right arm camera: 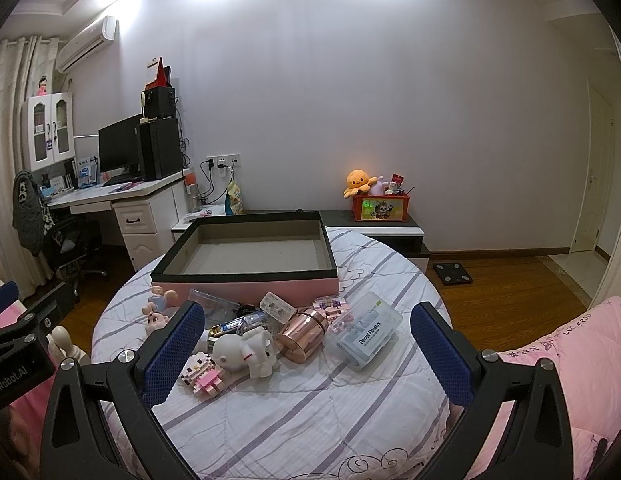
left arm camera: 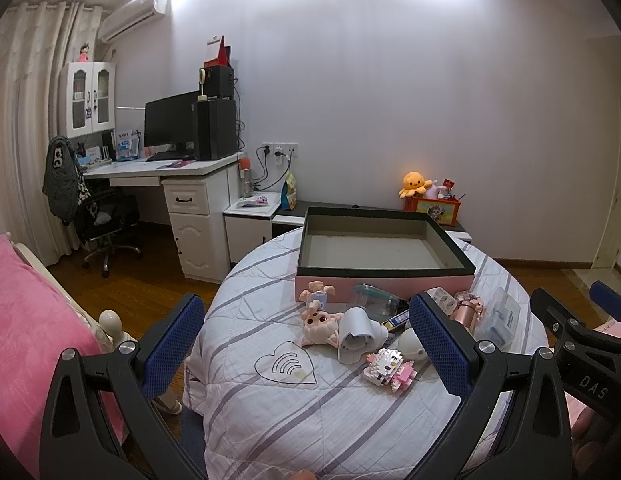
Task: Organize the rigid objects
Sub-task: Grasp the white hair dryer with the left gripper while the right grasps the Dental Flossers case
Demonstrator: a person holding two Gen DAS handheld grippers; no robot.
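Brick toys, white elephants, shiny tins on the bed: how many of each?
brick toys: 2
white elephant: 1
shiny tin: 1
Total: 4

Setting: domestic bedroom | Evidence: pink bedding point(right arm camera: 558, 344); white desk point(left arm camera: 162, 168) with monitor point(left arm camera: 168, 122); office chair point(left arm camera: 106, 216); wall air conditioner point(left arm camera: 134, 16); curtains point(left arm camera: 26, 120); plush octopus point(right arm camera: 358, 182); wood floor point(right arm camera: 510, 284)

Bedroom w/ pale wall point(right arm camera: 390, 100), wood floor point(right arm camera: 510, 288). White desk point(left arm camera: 182, 184) w/ monitor point(left arm camera: 168, 124) at left. Curtains point(left arm camera: 26, 120) beside it.
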